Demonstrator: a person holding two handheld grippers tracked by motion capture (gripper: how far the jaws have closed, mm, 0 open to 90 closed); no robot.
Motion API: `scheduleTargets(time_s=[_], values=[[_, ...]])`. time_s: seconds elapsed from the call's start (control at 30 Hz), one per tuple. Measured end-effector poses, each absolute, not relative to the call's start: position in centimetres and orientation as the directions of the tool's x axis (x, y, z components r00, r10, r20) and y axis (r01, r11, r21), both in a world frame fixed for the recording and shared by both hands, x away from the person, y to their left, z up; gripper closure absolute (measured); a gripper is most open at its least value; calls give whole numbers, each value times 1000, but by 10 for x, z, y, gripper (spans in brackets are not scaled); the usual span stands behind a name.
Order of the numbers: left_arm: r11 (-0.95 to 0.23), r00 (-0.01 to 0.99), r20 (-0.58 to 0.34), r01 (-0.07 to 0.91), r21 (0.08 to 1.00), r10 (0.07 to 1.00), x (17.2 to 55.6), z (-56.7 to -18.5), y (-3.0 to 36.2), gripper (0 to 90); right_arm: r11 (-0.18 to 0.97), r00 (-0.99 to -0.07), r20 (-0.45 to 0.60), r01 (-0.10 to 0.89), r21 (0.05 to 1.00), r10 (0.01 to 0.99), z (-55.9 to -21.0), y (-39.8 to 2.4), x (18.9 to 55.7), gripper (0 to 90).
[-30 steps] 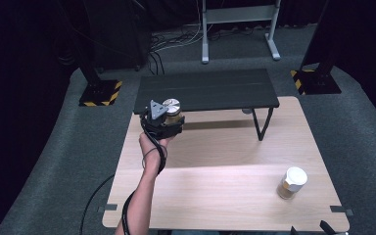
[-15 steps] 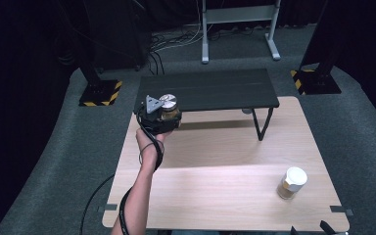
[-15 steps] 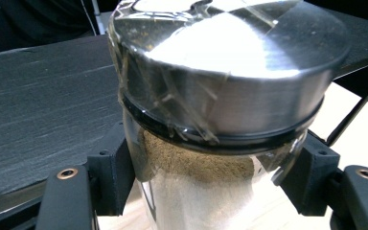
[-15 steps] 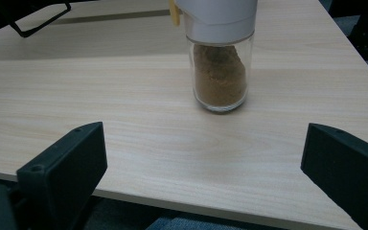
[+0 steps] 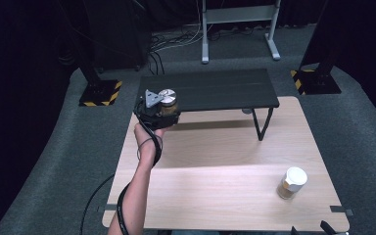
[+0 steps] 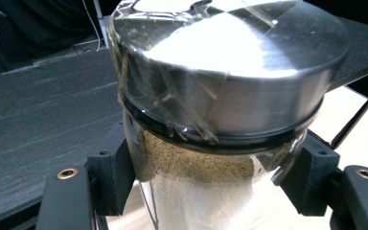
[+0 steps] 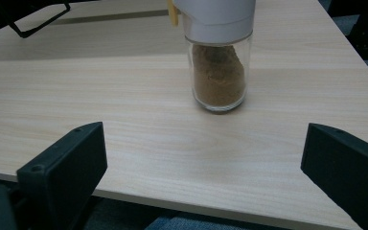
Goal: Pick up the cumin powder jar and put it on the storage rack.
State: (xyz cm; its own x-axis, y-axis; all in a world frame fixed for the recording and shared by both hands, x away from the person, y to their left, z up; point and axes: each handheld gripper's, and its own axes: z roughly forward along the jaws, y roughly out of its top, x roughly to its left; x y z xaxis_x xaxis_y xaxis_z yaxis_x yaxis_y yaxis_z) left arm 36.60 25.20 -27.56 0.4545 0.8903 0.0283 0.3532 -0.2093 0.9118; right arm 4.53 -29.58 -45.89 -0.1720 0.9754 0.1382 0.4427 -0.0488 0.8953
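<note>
Left gripper (image 5: 162, 108) is clamped on a silver-lidded spice jar (image 6: 220, 96), held upright with its long axis vertical, lid up, above the near left corner of the black shelf (image 5: 215, 88). Right gripper (image 7: 203, 158) sits with jaws wide apart, nothing between them, facing the white-capped jar (image 7: 219, 52) standing upright on the wooden table (image 7: 124, 120). No readable labels on either jar.

Glass spice jar (image 6: 206, 172) with a silver metal lid, tape strips over lid and shoulder, brown powder inside. It was upright, clamped at the glass body between the left gripper (image 5: 157, 110) jaws, held at the near left edge of the black shelf (image 5: 210, 90).
</note>
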Motion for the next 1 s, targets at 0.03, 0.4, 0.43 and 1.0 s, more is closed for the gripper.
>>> scheduleTargets(time_s=[0.03,0.4,0.43,1.0], values=[[-210,454,29,354,911,890,367,-275,252,303,-49,-172,138,443,895,975,-459,-296,45,10],[-198,454,11,366,909,891,376,-267,255,304,-54,-173,144,444,894,974,-459,-298,45,10],[-197,453,11,367,909,892,377,-266,255,304,-54,-172,144,444,895,974,-459,-298,45,10],[-192,445,9,368,910,895,386,-257,250,304,-54,-180,151,454,890,972,-460,-300,48,0]])
